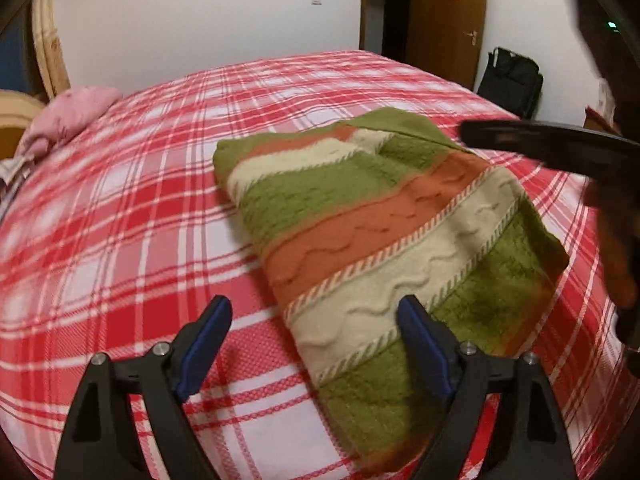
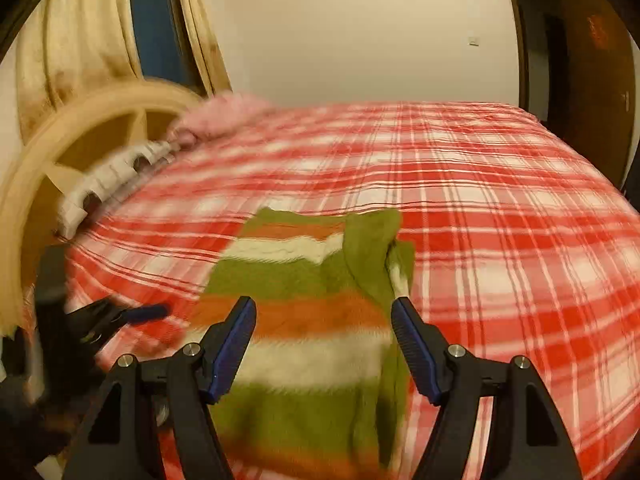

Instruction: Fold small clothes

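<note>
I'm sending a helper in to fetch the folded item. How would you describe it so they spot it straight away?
Find the bed with the red-and-white plaid cover. In its middle lies a folded knit garment. Its green, orange and cream stripes set it apart from the plain pink pillow at the head of the bed.

A home bedroom — a wide bed (image 1: 120, 220) under a red-and-white plaid cover, a pink pillow (image 1: 68, 114) by the headboard (image 2: 48, 152), curtains (image 2: 76, 44), a wooden door (image 1: 444, 20) beyond.
</note>
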`<state>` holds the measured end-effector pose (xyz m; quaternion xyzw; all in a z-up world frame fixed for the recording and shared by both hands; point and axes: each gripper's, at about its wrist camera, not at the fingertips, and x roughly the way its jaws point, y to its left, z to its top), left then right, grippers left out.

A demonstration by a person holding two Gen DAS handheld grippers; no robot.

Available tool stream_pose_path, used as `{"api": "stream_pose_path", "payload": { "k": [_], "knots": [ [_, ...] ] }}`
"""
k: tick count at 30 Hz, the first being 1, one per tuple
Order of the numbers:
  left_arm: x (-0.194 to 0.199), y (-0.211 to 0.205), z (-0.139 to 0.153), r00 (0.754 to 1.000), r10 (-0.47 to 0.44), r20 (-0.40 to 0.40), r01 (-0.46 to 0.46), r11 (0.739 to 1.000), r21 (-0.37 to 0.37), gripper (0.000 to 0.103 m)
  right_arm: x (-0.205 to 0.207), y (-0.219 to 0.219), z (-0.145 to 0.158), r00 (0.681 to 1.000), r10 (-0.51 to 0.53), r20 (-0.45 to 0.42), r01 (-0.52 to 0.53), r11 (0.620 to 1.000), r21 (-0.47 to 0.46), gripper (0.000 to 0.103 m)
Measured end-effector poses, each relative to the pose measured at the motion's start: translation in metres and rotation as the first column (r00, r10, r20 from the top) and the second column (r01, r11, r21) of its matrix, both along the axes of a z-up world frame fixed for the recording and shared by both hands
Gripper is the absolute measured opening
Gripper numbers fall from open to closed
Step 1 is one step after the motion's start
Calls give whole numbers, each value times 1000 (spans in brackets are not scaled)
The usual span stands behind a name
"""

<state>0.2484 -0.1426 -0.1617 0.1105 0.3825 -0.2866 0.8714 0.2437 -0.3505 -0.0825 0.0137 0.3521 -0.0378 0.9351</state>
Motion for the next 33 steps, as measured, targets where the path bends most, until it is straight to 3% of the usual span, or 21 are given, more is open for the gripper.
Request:
{"api": "stream_pose_path", "payload": {
  "k": [3,5,9,14,19,22,25,26,28,33],
  "knots": [
    [-1,5,-4,1000,-10,-21,9,1000,-28,90,29,-14,-28,987,-50,-154,62,995,73,34],
    [-4,7,-7,999,-26,-27,25,999,-31,91,22,-20,-41,983,-55,-176,74,992,105,34],
    [-13,4,-12,997,-74,-18,74,997,-15,92,-8,-20,-46,986,-32,-163,48,994,96,19],
    [-24,-1,-13,993,-112,39,111,994,5,92,-13,-26,-49,987,-91,-134,100,993,59,15],
    [-17,7,-15,998,-70,0,70,997,-22,103,-12,-29,-49,982,-115,-147,127,989,73,14],
    [-9,9,-20,998,-57,-40,56,998,-34,103,-19,-26,-50,985,-88,-150,96,994,52,15],
    [-8,9,-22,997,-50,-62,48,998,-34,103,-30,-28,-44,990,-56,-128,69,993,101,19],
    [-7,9,-23,996,-50,-69,47,998,-37,103,-34,-27,-42,990,-55,-128,68,992,103,24],
    [-4,10,-25,994,-47,-94,42,998,-48,103,-44,-23,-43,990,-53,-129,64,994,89,62],
    [-3,13,-28,991,-44,-130,35,997,-70,103,-62,-20,-59,986,-50,-162,64,995,83,64]
  ]
}}
